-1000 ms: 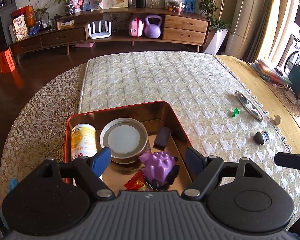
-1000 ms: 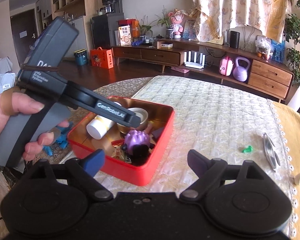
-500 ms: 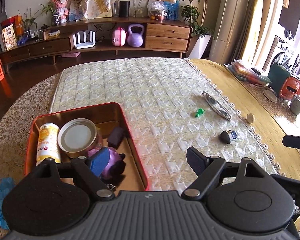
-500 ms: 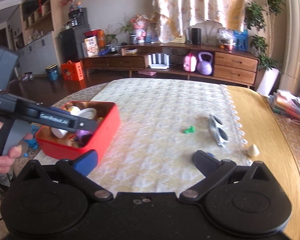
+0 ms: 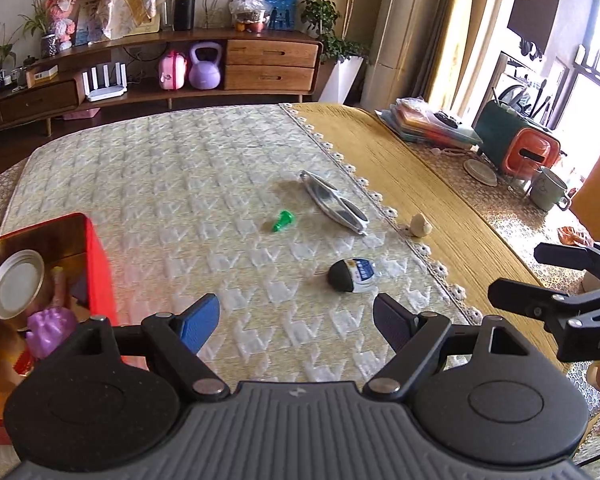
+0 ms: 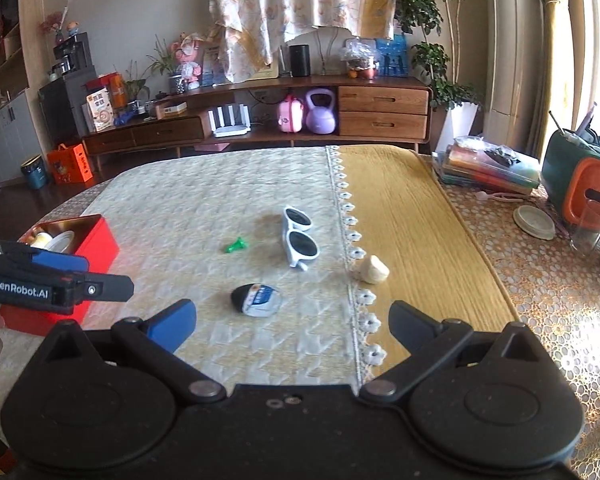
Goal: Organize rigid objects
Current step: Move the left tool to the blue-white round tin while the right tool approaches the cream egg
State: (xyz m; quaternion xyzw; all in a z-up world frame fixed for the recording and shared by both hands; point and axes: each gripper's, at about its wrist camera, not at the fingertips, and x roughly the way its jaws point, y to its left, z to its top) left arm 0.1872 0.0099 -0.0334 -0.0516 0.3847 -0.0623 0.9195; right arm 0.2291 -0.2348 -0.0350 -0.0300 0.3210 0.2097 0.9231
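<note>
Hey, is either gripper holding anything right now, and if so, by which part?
Nothing is held. The left gripper and the right gripper both stand open over the table with nothing between their fingers.

The sunglasses (image 6: 299,237) lay mid-table. Left of them lay a small peg (image 6: 234,245), nearer the cameras a capped bottle (image 6: 256,299), to their right a lump (image 6: 374,269), far left the tin (image 6: 94,240).

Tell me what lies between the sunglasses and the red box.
Only the small green piece on bare cloth, between the sunglasses and the red box; right wrist view.
</note>
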